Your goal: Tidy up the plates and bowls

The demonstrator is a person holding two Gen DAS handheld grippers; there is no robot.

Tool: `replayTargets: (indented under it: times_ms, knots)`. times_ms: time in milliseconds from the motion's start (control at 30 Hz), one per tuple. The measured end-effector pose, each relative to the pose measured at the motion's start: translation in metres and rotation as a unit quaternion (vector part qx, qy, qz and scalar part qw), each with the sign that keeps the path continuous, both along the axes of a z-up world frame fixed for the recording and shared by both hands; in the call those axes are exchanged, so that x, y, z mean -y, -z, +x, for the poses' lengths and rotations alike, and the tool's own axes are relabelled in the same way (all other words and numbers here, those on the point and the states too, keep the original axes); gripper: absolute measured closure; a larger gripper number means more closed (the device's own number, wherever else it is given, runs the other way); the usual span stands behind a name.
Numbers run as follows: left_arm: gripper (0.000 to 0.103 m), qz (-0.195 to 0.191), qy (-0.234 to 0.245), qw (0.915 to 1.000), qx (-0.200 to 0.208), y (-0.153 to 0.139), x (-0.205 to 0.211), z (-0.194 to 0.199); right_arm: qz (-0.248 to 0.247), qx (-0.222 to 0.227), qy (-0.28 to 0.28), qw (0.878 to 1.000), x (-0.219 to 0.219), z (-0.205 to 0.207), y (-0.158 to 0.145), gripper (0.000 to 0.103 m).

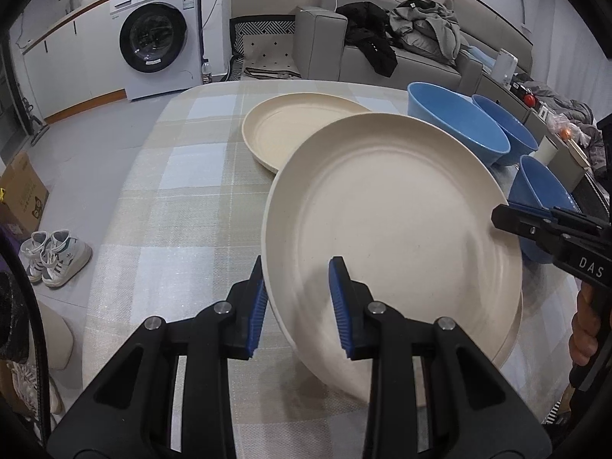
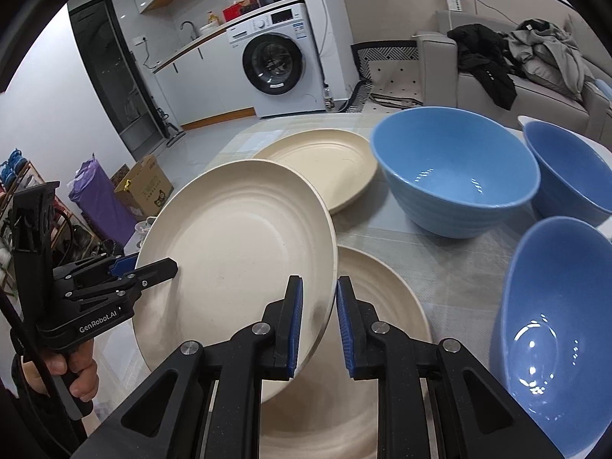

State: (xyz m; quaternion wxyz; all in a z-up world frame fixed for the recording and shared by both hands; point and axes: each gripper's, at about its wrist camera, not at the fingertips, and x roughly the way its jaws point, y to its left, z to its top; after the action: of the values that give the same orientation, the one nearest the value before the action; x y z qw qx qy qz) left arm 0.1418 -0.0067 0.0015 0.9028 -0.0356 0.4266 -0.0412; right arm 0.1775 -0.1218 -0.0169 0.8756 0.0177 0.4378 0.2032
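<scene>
Both clamped: left gripper, right gripper pinch lifted plate rim.

Three cream plates: one lifted and tilted at near left, one flat beneath it, one far behind. Three blue bowls on the right: two far, one near. Two grippers.
</scene>
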Motion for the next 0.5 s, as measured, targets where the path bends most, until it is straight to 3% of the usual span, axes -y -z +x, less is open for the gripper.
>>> replayTargets:
  times_ms: [500]
  knots:
    - [0.075, 0.013, 0.050, 0.9986, -0.012, 0.006, 0.031, 0.001, -0.014, -0.009, 0.054, 0.998, 0.023, -0.022, -0.002, 0.083]
